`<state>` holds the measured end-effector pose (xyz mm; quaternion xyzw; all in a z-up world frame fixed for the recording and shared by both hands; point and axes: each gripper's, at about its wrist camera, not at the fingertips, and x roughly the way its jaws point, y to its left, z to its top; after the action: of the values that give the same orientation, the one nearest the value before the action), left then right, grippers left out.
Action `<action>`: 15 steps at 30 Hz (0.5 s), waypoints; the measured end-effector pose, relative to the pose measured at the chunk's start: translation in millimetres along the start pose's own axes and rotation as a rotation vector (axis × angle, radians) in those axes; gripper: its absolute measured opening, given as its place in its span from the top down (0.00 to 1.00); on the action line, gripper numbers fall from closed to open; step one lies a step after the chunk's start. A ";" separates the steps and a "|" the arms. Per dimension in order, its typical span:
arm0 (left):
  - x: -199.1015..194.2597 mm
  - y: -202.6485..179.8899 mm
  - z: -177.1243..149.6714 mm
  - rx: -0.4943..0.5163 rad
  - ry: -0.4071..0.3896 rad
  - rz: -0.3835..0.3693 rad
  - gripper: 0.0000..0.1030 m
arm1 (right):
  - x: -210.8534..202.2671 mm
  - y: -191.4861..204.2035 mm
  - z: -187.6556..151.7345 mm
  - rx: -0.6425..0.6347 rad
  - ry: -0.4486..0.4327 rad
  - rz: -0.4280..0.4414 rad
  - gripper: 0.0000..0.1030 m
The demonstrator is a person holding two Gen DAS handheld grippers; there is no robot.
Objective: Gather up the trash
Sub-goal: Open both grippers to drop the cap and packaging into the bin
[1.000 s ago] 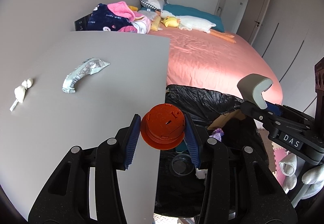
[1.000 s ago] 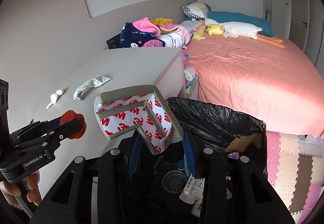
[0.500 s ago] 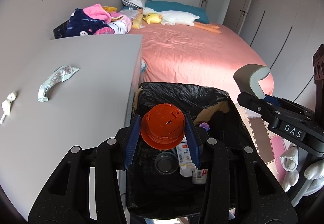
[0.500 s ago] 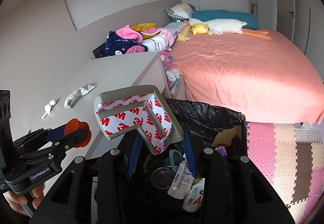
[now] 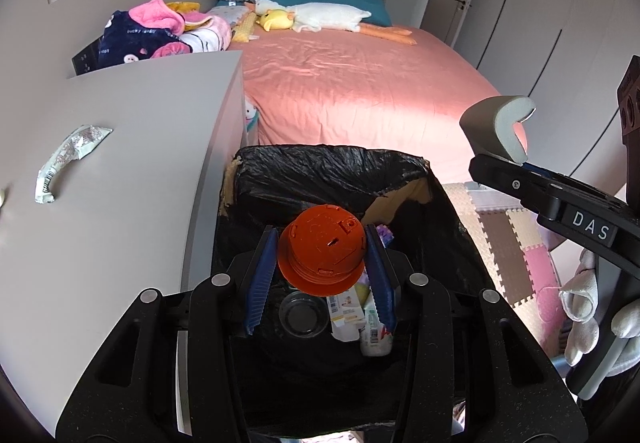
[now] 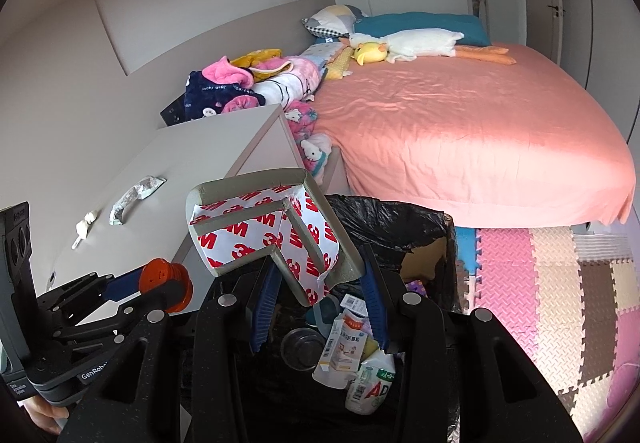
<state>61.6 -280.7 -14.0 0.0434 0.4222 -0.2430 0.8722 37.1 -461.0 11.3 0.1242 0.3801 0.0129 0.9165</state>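
My left gripper [image 5: 322, 263] is shut on an orange plastic cap [image 5: 322, 253] and holds it over the black-lined trash bin [image 5: 332, 167]; the cap also shows in the right wrist view [image 6: 166, 279]. My right gripper [image 6: 318, 279] is shut on a grey foam corner guard with 3M tape backing [image 6: 268, 231], held above the bin [image 6: 400, 219]; the guard also shows in the left wrist view [image 5: 500, 123]. The bin holds a clear lid [image 5: 302, 313], a small carton [image 6: 344, 347] and a bottle [image 6: 370, 387]. A crumpled silver wrapper [image 5: 68, 161] lies on the grey cabinet top [image 5: 140, 163].
A small white scrap [image 6: 84, 229] lies on the cabinet near the wrapper [image 6: 136, 193]. A pink bed [image 6: 460, 131] with plush toys and clothes stands behind the bin. Foam floor mats [image 6: 560, 283] lie to the right.
Both grippers moved right, from over the cabinet edge to above the bin, still holding the cap and the corner guard. The bin's contents are now in fuller view.
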 end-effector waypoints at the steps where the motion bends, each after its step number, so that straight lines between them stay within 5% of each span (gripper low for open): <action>1: 1.4 -0.5 -0.6 0.002 0.006 -0.003 0.58 | 0.3 -0.8 0.2 0.003 0.001 -0.001 0.60; 4: 7.0 -2.7 -2.4 0.022 0.043 -0.016 0.46 | -1.2 -5.4 2.2 0.033 -0.003 0.013 0.56; 5: 6.9 -3.5 -3.3 0.027 0.038 0.018 0.13 | -2.5 -7.2 2.9 0.050 -0.007 0.021 0.45; 6: 3.6 -3.8 -4.6 0.030 0.006 0.068 0.06 | -4.5 -9.3 3.7 0.066 -0.014 0.022 0.31; 8: -1.4 -2.7 -5.1 0.046 -0.032 0.113 0.06 | -10.4 -12.8 4.4 0.095 -0.045 -0.003 0.23; 15: -9.2 11.1 -2.2 0.013 -0.040 0.112 0.06 | -17.5 -9.9 6.2 0.086 -0.068 -0.007 0.23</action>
<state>60.3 -266.8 -9.9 0.0680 0.3999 -0.1973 0.8925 28.3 -474.0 25.4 0.1626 0.3493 -0.0108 0.9228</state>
